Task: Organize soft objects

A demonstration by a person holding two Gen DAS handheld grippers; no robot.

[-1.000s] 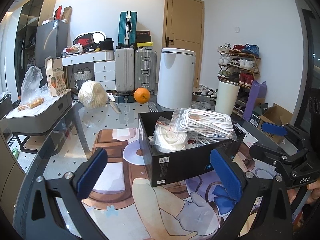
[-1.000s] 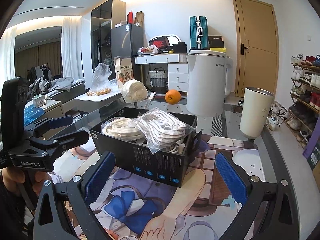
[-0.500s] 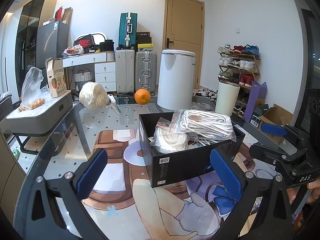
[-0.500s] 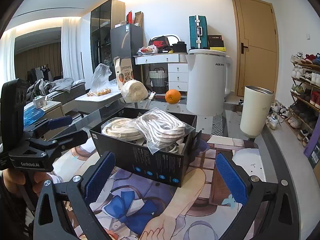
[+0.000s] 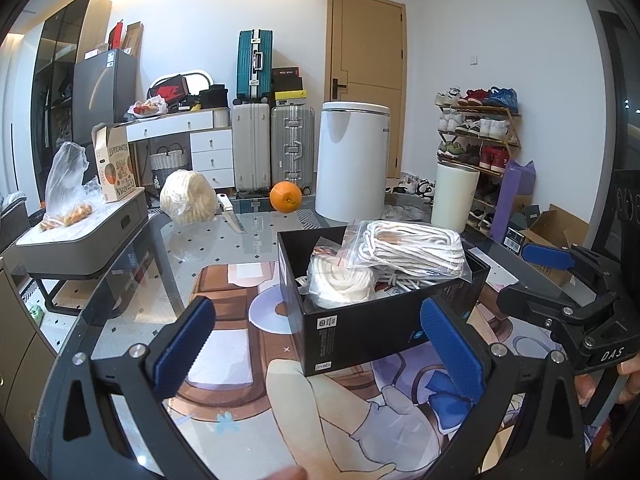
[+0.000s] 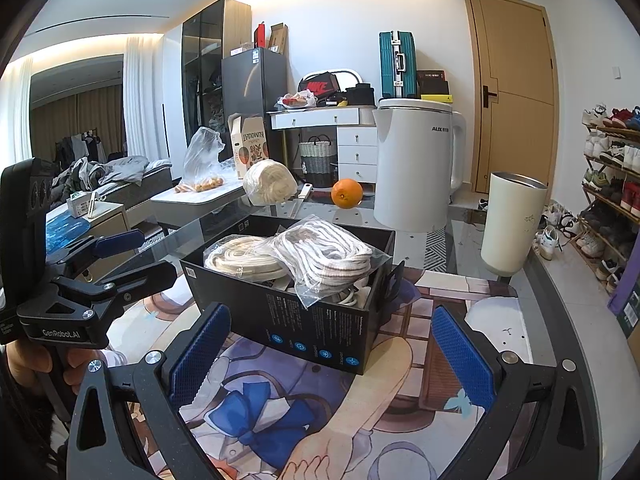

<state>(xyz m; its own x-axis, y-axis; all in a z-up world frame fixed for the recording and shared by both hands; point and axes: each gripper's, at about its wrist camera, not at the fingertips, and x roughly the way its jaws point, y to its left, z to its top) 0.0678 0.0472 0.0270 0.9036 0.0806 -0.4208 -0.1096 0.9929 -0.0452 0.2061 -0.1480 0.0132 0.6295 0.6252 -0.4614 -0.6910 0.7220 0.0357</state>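
An open black cardboard box (image 5: 384,320) sits on the illustrated table mat (image 5: 224,344), holding a clear plastic bag of white coiled rope (image 5: 416,249) at its 2 o'clock side and a second white rope bundle (image 5: 340,284) beside it. The left gripper (image 5: 318,342) and right gripper (image 6: 328,356) hover at the box's 6 o'clock, both with blue-padded fingers spread wide and empty. A loose cream ball of rope (image 5: 188,198) lies at 11 o'clock, well apart.

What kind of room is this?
Probably a lived-in room at someone's home, near the entrance: a shoe rack full of sneakers stands beside the door, suitcases line the wall, and a drawer desk holds clutter.
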